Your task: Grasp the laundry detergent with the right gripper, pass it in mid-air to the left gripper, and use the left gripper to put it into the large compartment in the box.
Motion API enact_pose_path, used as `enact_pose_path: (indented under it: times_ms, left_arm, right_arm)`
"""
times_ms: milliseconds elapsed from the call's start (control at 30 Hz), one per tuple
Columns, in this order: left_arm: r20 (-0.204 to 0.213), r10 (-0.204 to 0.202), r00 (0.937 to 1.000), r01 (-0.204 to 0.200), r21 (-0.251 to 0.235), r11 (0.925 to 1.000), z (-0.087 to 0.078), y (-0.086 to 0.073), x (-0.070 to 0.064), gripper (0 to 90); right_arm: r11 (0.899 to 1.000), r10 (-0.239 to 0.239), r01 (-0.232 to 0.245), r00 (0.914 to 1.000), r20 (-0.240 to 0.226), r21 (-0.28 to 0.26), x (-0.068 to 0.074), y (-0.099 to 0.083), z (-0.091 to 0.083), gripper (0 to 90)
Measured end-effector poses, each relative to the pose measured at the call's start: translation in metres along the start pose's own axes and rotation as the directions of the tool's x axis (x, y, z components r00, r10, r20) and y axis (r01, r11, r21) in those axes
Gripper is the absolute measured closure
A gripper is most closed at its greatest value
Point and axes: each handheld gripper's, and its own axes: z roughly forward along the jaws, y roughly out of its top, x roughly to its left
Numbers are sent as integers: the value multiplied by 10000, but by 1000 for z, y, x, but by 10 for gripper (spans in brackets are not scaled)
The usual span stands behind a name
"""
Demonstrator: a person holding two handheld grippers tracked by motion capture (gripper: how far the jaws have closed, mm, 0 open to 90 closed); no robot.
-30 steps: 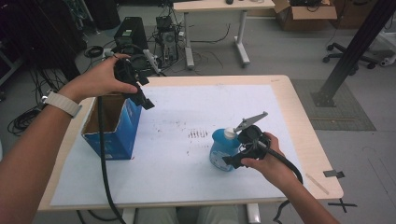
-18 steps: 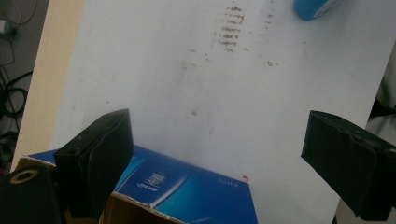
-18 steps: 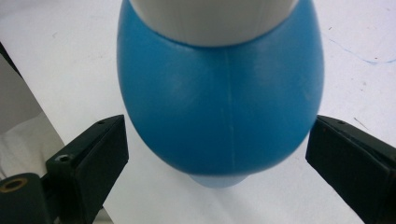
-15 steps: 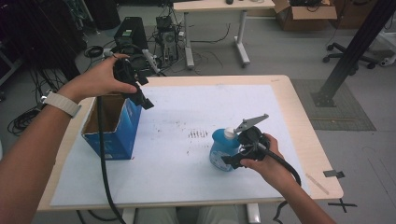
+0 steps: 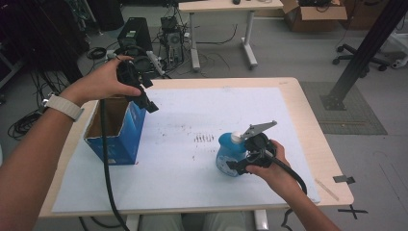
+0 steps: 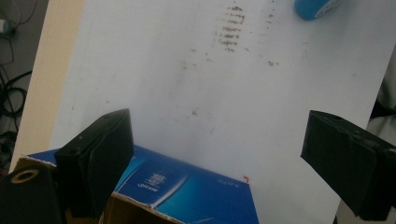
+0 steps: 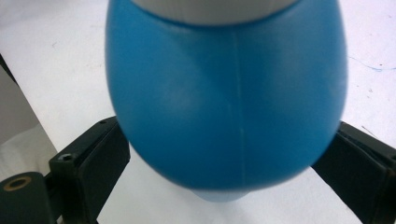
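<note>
Left arm's stretched way forward, watch band on the wrist, hand gripping the left claw (image 5: pixel 146 98) up high with jaws spread wide and tipped downward. Right hand (image 5: pixel 269 166) sits low, its right claw (image 5: pixel 236 166) jaws also wide apart.

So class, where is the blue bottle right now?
In the high view, the blue bottle stands on the white sheet at the table's right side, between the right tool's jaws, far from the blue box.
</note>
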Motion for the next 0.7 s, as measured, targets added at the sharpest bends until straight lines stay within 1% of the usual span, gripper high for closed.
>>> enact_pose_path:
  times_ms: [233,433,700]
  left_arm:
    - [5,-7,10000,7,20,10000,1,0,0,97]
    - [10,-20,10000,20,8,10000,2,0,1,97]
    - [18,-50,10000,50,4,10000,3,-1,1,98]
  right_arm:
    - [9993,-9,9,10000,-6,-375,-1,-4,4,93]
    - [9980,-3,3,10000,-3,-626,-1,-5,5,127]
    - [9973,4,-3,10000,8,-729,-2,-6,8,166]
